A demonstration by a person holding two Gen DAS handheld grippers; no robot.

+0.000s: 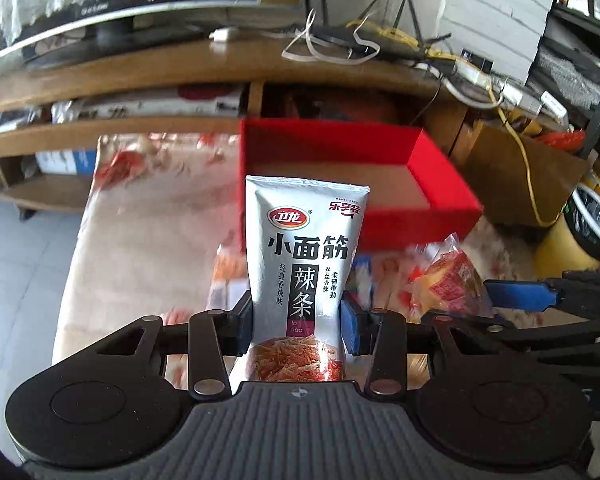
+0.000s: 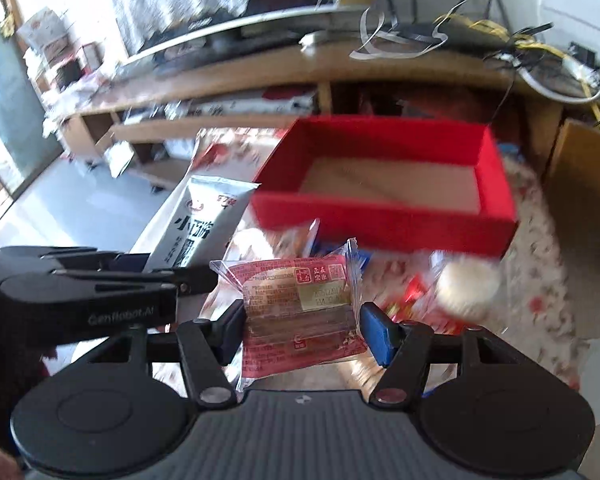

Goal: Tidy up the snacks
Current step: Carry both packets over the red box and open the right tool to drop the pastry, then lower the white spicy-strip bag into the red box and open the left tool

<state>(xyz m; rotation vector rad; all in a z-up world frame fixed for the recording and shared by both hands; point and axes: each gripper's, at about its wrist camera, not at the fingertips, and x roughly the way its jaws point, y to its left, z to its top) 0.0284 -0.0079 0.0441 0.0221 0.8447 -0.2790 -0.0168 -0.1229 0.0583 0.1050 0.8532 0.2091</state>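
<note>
My left gripper (image 1: 298, 322) is shut on a silver latiao snack bag (image 1: 305, 264), held upright above the table; the bag also shows in the right wrist view (image 2: 204, 224). My right gripper (image 2: 300, 324) is shut on a red clear-wrapped pastry packet (image 2: 300, 304), which also shows in the left wrist view (image 1: 452, 284). An open red box (image 1: 432, 184) with a pale bare floor stands just beyond both grippers; it also shows in the right wrist view (image 2: 496, 184). Several loose snacks (image 2: 464, 292) lie blurred on the table in front of the box.
A floral tablecloth (image 1: 148, 232) covers the table. A wooden TV stand (image 1: 180, 76) with a television, cables and shelves runs behind it. A yellow bin (image 1: 580, 232) stands at the right, tiled floor (image 1: 24, 264) at the left.
</note>
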